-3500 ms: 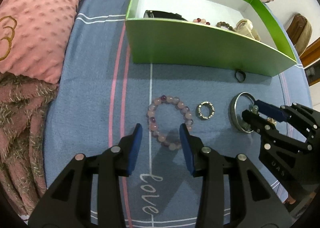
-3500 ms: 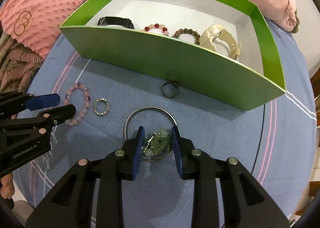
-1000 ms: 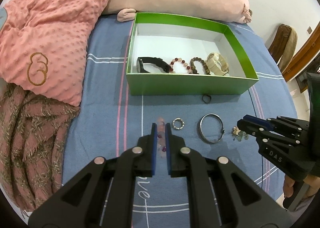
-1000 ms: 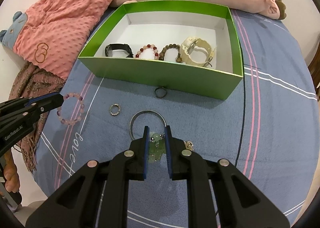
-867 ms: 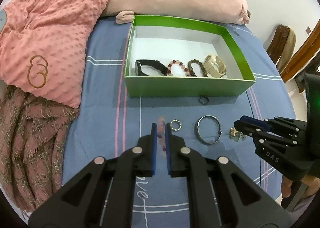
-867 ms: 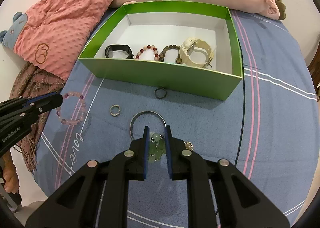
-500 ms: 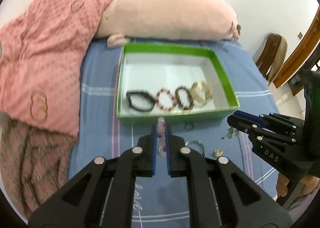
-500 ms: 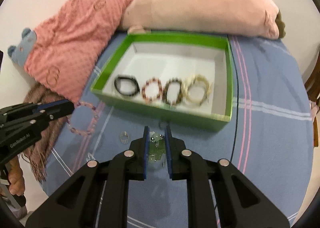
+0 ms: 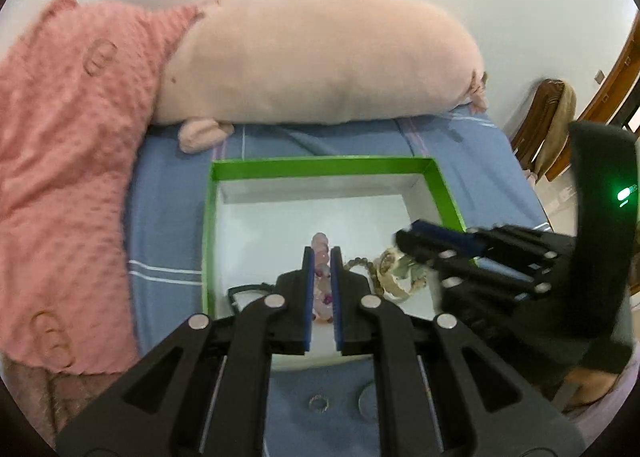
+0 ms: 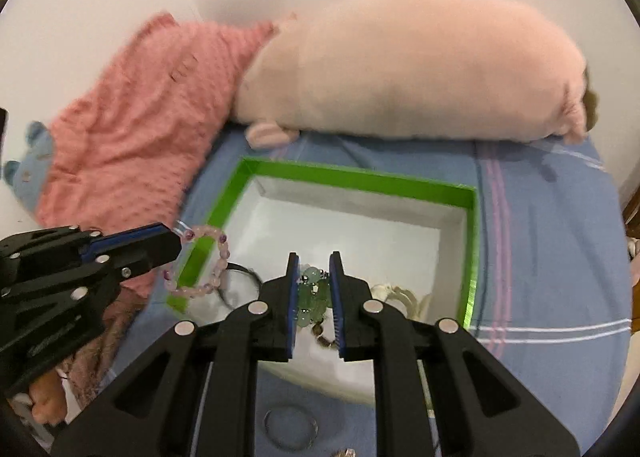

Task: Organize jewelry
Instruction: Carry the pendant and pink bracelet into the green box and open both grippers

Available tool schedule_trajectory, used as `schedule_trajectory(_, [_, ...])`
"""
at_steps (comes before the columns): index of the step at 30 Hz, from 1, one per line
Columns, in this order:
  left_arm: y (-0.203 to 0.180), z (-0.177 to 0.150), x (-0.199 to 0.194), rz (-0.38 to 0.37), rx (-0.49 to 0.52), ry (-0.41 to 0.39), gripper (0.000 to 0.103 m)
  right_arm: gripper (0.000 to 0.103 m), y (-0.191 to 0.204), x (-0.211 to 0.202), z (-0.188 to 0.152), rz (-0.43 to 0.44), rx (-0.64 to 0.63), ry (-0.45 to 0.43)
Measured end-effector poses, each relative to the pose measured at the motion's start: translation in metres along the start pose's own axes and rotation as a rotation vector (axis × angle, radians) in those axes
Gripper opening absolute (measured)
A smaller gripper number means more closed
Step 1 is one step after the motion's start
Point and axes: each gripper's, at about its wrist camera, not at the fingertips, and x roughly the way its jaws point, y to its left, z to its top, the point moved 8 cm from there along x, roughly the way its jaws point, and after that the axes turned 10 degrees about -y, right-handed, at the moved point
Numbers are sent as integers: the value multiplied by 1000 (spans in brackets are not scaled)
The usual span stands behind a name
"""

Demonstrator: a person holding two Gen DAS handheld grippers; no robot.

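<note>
Jewelry is split between the two grippers, a box and the bedspread. The left gripper (image 9: 321, 257) is clenched on a bracelet (image 10: 208, 263) of round pale pink and purple beads; the right wrist view shows its full loop hanging over the box's left wall, while the left wrist view shows it only edge-on between the blue pads. The right gripper (image 10: 314, 263) is clenched on a pendant (image 10: 314, 297) of glossy green beads with small metal links, held above the box interior.

The box (image 9: 320, 167) is shallow cardboard, green outside and on the rim, white inside. It sits on the blue bedspread (image 10: 540, 257), which has pink and white stripes. Along the box's near wall lie a black watch (image 9: 248, 291), a brown bead bracelet (image 9: 360, 263) and a cream watch (image 9: 390, 277), all partly hidden by the grippers.

On the bedspread near its front edge, outside the box, lie a small studded ring (image 9: 319, 403) and a thin metal bangle (image 10: 290, 431). A large pink plush (image 9: 320, 61) lies along the far edge, and a dotted pink blanket (image 9: 60, 157) covers the left edge. Only the right wrist view shows a blue toy (image 10: 30, 167) at the blanket's end. No writing can be read; motion blur softens both views.
</note>
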Motion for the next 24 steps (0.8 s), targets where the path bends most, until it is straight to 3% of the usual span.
schedule_trajectory(6, [10,-13,51,8,-29,78,8,15,-3,69,-22,-25,-1,138])
schedule_trajectory(12, [17,-31,78,15,-43,147,8,15,-7,93,-35,-47,-4,186])
schedule_trajectory(13, [19,-33,78,21,-47,150,8,21,-7,93,-36,-43,-2,186])
schedule_trajectory(14, [20,-34,79,27,-50,150,8,25,-10,90,-36,-48,-1,179])
schedule_trajectory(16, [21,-34,74,21,-62,144,9,44,-14,83,-32,-67,1,154])
schedule_trajectory(20, [19,-31,50,35,-66,103,9,44,-17,49,-23,-29,36,100])
schedule_trajectory(23, [14,-31,7,26,-54,19,9,44,-14,4,-20,4,53,36])
schedule_trajectory(24, [11,-32,-5,22,-47,-1,14,44,-14,-9,-21,14,56,21])
